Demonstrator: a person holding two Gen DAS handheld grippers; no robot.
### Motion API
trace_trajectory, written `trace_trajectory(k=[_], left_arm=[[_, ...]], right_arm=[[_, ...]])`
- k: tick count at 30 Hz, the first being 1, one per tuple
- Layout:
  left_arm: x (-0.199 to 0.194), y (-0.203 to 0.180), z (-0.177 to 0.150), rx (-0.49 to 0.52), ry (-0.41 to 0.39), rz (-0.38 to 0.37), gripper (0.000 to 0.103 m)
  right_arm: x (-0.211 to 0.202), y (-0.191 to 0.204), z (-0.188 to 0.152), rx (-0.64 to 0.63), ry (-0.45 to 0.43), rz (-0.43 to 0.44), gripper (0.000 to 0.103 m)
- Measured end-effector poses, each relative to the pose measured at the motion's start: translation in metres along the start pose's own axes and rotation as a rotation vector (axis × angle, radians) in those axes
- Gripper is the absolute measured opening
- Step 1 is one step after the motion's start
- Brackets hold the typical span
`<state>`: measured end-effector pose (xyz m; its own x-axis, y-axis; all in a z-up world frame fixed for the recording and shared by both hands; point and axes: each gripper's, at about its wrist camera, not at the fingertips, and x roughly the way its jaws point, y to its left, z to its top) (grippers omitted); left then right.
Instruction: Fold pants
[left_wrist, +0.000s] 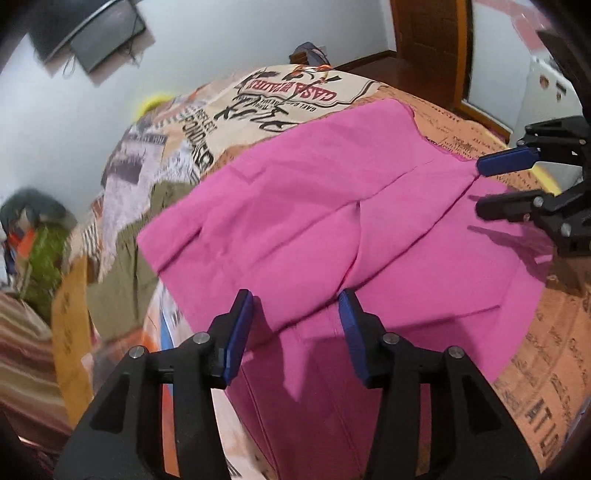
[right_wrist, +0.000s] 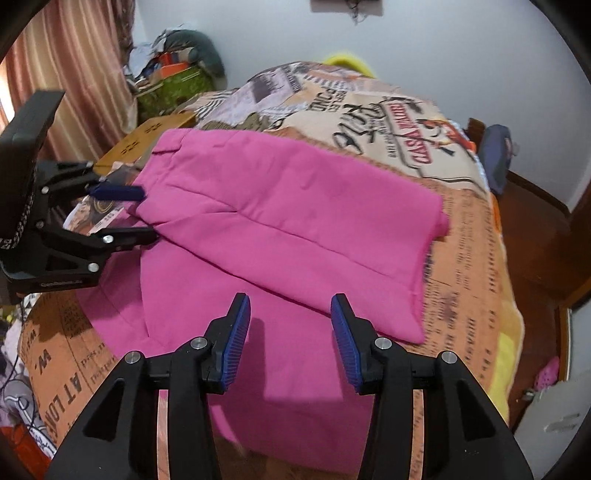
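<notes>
Since both grippers hover with nothing in them, the next grasp is a free choice: nearest the lens in each wrist view, the left gripper (left_wrist: 295, 306) and the right gripper (right_wrist: 290, 310) have their blue-padded fingers (right_wrist: 236, 339) spread wide, held above the near part of the pink pants (right_wrist: 280, 221). Those pants lie on the bed, spread over a newspaper-print bedspread (right_wrist: 465, 258), with one layer already turned over the other so that a folded edge runs diagonally across the middle. Judging by the soft creases and the way the cloth drapes over the bed's near edge, the fabric looks thin, light and limp; it should sag from any single pinch and slide little on the bedspread. Taking both layers together at the two ends of an edge, a gripper at each corner, seems the surest hold. Beyond the pants, an olive garment (left_wrist: 125, 266) lies on the bedspread, and farther still a heap of clutter (right_wrist: 177, 70) sits against the pale wall.
</notes>
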<state>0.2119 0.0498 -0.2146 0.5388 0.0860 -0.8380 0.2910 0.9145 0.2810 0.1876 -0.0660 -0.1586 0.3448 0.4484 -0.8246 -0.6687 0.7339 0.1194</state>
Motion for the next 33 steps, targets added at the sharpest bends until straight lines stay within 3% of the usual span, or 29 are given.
trace_trajectory(k=[4,14,18,22,26,30,32,33], left_arm=[[0.006,0.001,0.011,0.011,-0.002,-0.012,0.045],[-0.003,0.025,0.028,-0.108,-0.027,-0.105,0.043],[-0.009,0.026,0.027,-0.122,-0.036,-0.136,0.043],[-0.01,0.017,0.023,-0.099,-0.03,-0.166,0.043],[0.001,0.005,0.02,-0.064,-0.002,-0.125,0.043],[0.01,0.001,0.023,-0.054,-0.011,-0.027,0.043],[0.012,0.005,0.025,-0.071,-0.017,-0.027,0.037],[0.012,0.009,0.026,-0.085,-0.02,-0.049,0.025]], right_arm=[[0.009,0.008,0.005,-0.024,0.009,0.027,0.042],[0.031,0.009,0.02,-0.038,-0.016,0.01,0.041],[0.026,0.003,0.028,-0.001,-0.05,0.026,0.014],[0.016,0.0,0.033,0.027,-0.095,0.024,0.011],[0.011,-0.002,0.038,0.046,-0.116,0.036,0.009],[0.009,0.0,0.04,0.039,-0.123,0.038,0.008],[0.007,0.0,0.04,0.036,-0.124,0.041,0.007],[0.007,0.001,0.039,0.035,-0.123,0.047,0.007]])
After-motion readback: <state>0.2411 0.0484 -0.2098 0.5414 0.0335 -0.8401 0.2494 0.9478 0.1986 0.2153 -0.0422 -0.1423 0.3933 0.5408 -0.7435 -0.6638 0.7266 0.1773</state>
